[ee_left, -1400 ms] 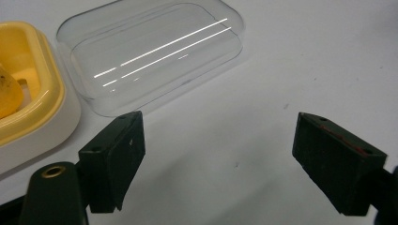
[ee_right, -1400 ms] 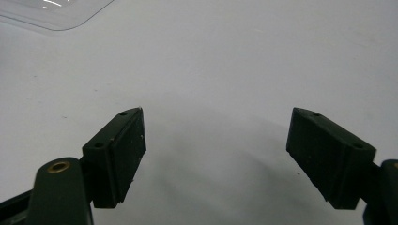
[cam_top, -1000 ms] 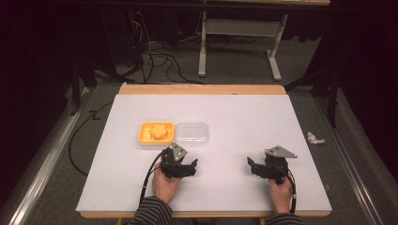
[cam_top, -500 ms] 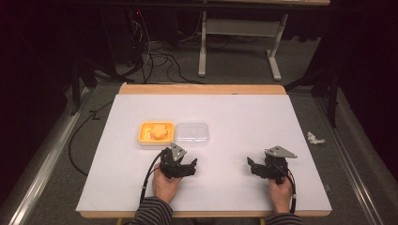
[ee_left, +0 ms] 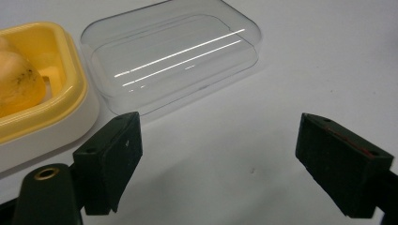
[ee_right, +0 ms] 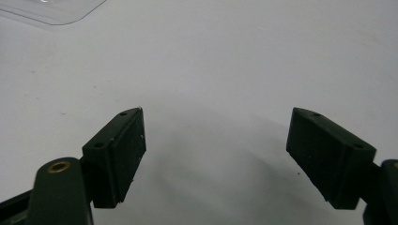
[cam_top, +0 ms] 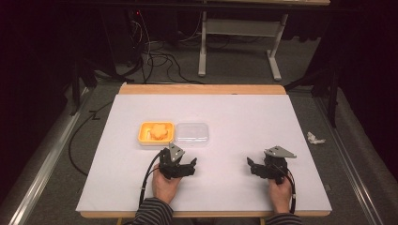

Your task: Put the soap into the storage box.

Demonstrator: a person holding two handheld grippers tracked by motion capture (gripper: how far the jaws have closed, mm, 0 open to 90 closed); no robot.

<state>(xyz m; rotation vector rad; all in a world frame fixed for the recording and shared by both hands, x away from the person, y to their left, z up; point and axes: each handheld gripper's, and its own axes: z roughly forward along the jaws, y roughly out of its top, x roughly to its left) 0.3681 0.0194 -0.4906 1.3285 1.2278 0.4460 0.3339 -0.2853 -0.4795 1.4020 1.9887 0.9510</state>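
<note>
Both tongs held wide apart and empty over the white table, near a yellow tray and a clear lid.

The left tongs (cam_top: 187, 167) are seen at lower centre-left of the high view, jaws spread wide with nothing between them; the right tongs (cam_top: 253, 168) are seen at lower centre-right, likewise spread wide and empty. In the left gripper view, the clear lid (ee_left: 171, 54) is seen at the upper centre, lying flat on the table (cam_top: 244, 117), just beyond the jaws. The yellow tray (ee_left: 47, 93) is found at the upper left, touching the lid's side, with a pale orange food item (ee_left: 16, 82) inside it. A crumpled white scrap (cam_top: 315, 138) is seen on the floor at the right.
</note>
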